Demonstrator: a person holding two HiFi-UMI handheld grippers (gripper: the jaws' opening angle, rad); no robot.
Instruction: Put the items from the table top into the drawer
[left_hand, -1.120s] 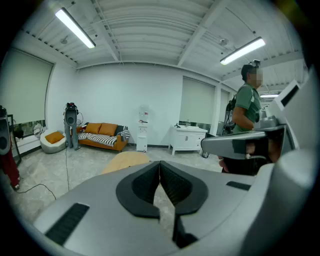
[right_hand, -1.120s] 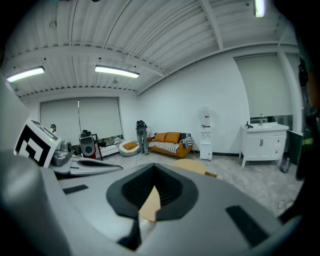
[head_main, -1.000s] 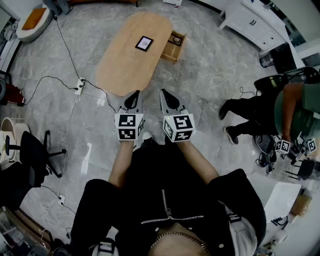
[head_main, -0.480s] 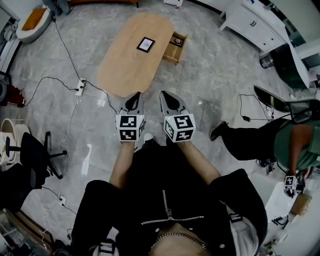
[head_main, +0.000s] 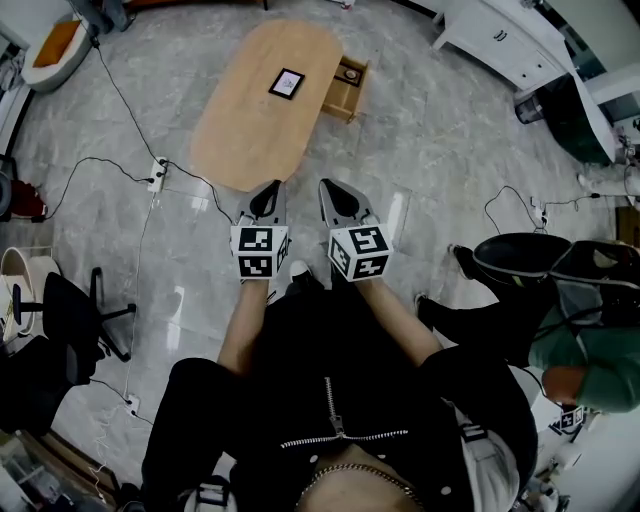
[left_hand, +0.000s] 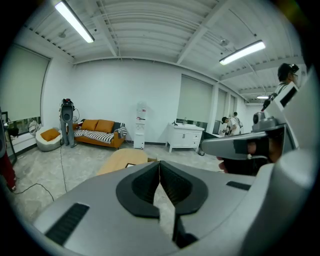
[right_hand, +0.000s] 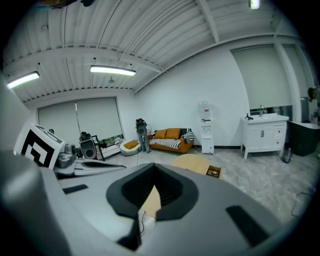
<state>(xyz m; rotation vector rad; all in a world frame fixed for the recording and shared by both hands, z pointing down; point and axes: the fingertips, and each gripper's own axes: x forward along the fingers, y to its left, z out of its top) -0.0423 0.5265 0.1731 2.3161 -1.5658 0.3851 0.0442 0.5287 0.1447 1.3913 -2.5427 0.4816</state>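
Both grippers were held side by side in front of the person, well short of the bench (head_main: 250, 130) and pointing toward it. The left gripper (head_main: 267, 190) was closed on nothing. The right gripper (head_main: 334, 190) likewise had its jaws together and empty, probably because nothing was within reach. A flat square card (head_main: 287, 84) lay near the bench's far end, close to its right edge, where the drawer (head_main: 345, 90) stood pulled out, seemingly ready to receive it.
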